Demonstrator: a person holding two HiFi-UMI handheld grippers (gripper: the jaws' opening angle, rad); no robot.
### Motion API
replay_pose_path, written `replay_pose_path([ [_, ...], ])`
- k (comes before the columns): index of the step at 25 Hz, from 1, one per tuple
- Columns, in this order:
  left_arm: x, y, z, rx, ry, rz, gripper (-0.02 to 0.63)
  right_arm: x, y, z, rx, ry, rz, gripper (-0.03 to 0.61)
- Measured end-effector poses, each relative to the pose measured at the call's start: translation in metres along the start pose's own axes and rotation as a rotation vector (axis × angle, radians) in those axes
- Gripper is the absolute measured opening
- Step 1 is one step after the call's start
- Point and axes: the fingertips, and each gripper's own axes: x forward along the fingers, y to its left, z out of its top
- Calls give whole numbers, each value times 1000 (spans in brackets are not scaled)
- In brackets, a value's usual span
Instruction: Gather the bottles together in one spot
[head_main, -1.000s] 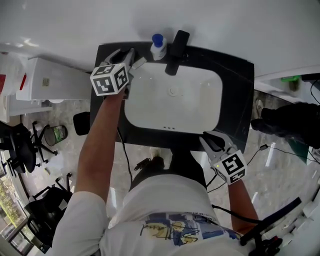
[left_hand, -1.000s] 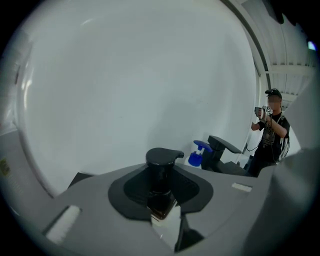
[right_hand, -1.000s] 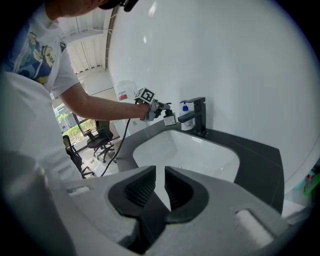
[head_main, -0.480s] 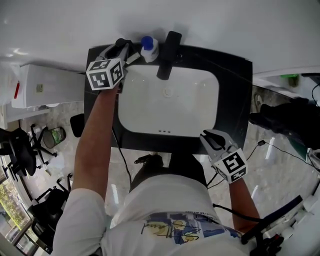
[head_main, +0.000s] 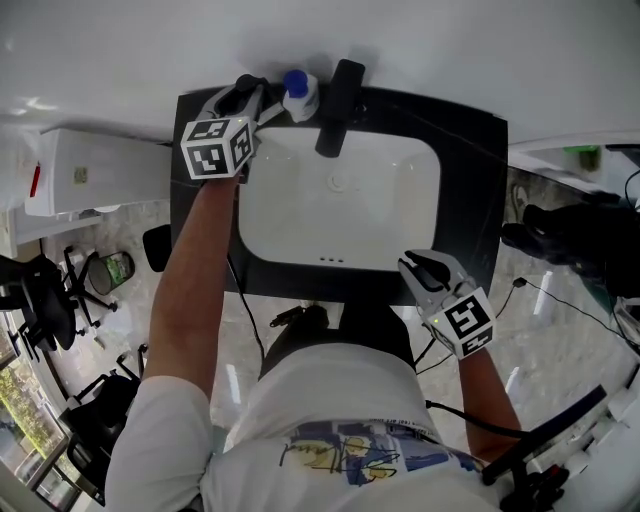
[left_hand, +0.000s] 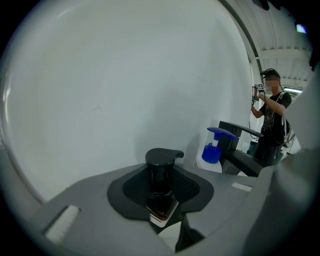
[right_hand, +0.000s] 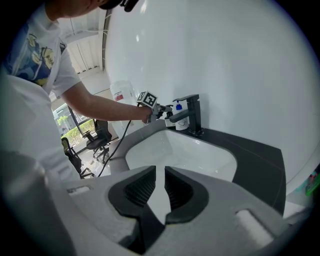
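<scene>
In the left gripper view the left tongs, whose jaws have just eased slightly apart, grip the dark bottle. Their pads hide most of its body, leaving only cap, neck and a bottom corner. At centre right, the blue-pump bottle loses its lower part behind the tongs' grey body. In the right gripper view both bottles, beside the tap, are too small to tell apart. A green thing is cut off by the right edge.
</scene>
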Motion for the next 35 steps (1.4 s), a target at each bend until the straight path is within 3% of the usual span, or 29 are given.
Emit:
replay_pose_path([
  [8, -2, 0, -2, 45, 11, 31, 209, 0, 5, 5, -6, -15, -6, 57],
  [12, -13, 0, -2, 50, 2, 15, 225, 1, 10, 8, -13, -20, -11, 57],
  [25, -112, -1, -6, 3, -55, -10, 198, -5, 39, 33, -83, -67, -56, 54],
  [35, -216, -33, -21, 12, -109, -72, 111, -19, 85, 36, -134, -115, -103, 46],
])
